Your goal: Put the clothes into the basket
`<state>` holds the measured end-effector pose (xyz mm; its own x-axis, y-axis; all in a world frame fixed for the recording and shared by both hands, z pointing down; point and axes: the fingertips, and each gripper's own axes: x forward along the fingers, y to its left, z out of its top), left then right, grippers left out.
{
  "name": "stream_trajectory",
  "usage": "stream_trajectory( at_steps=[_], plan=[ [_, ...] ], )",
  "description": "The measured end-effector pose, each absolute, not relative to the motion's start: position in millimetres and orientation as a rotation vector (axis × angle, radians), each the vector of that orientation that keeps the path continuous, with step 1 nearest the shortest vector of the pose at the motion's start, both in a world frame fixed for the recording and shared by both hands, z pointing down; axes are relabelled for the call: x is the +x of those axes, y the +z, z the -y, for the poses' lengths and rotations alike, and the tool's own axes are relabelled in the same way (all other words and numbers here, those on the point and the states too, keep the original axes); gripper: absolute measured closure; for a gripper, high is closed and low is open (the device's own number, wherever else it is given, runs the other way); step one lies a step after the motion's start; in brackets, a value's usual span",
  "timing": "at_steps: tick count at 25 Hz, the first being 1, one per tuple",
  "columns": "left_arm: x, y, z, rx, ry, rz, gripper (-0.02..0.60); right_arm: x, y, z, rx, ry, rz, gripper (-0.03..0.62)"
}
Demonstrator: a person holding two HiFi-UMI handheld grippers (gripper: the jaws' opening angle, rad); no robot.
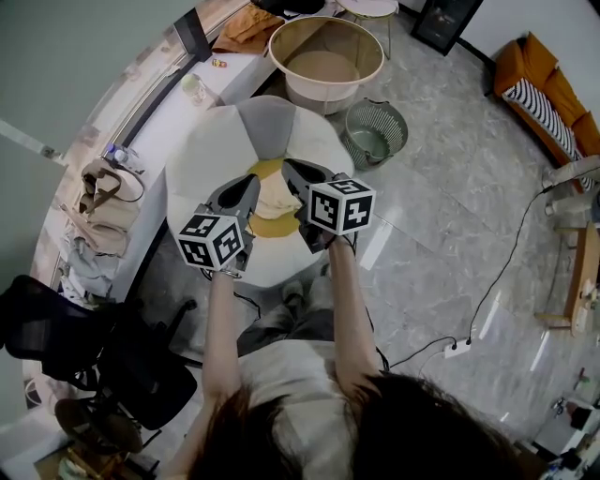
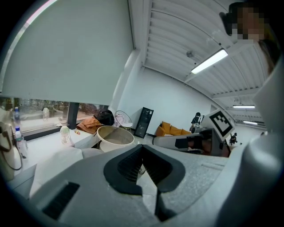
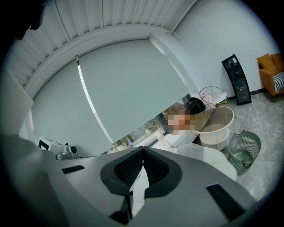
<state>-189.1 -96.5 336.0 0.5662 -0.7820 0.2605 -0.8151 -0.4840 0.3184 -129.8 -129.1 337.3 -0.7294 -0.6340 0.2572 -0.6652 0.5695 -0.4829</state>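
Head view shows the garment (image 1: 272,202), cream with a yellow part under it, stretched between the two grippers above a white beanbag (image 1: 211,150) that has grey panels. The left gripper (image 1: 253,181) meets the garment's left edge and the right gripper (image 1: 291,169) its right edge.

Left gripper view has the left gripper (image 2: 142,146) with its dark pads pressed together at the tips and a strip of pale fabric in the gap behind them. Right gripper view has the right gripper (image 3: 143,150) pressed together the same way, pinching a white fold that hangs down between the pads.

The only print near the garment is the black-and-white square patterns on the left marker cube (image 1: 211,241) and the right marker cube (image 1: 341,204); they carry no letters.

Beyond the beanbag stands the basket (image 1: 323,97), a wide cream tub on the floor, well apart from the garment. Just beside it to the right is a green wire bin (image 1: 377,131). An orange cloth (image 1: 246,28) lies on the white ledge (image 1: 173,117) to the left of the basket, and a small bottle (image 2: 65,134) stands there, its label too small to read. An orange sofa (image 1: 548,89) sits far right.
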Motion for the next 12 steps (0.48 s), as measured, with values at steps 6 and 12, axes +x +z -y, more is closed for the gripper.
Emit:
stream_trajectory(
  at_steps=[6, 12],
  plan=[
    [-182, 349, 107, 2.305, 0.077, 1.329, 0.571, -121, 350, 141, 1.062, 0.919, 2.698, 0.585],
    [-164, 356, 118, 2.242, 0.064, 1.352, 0.571, -109, 349, 166, 0.970, 0.910, 2.679, 0.585]
  ],
)
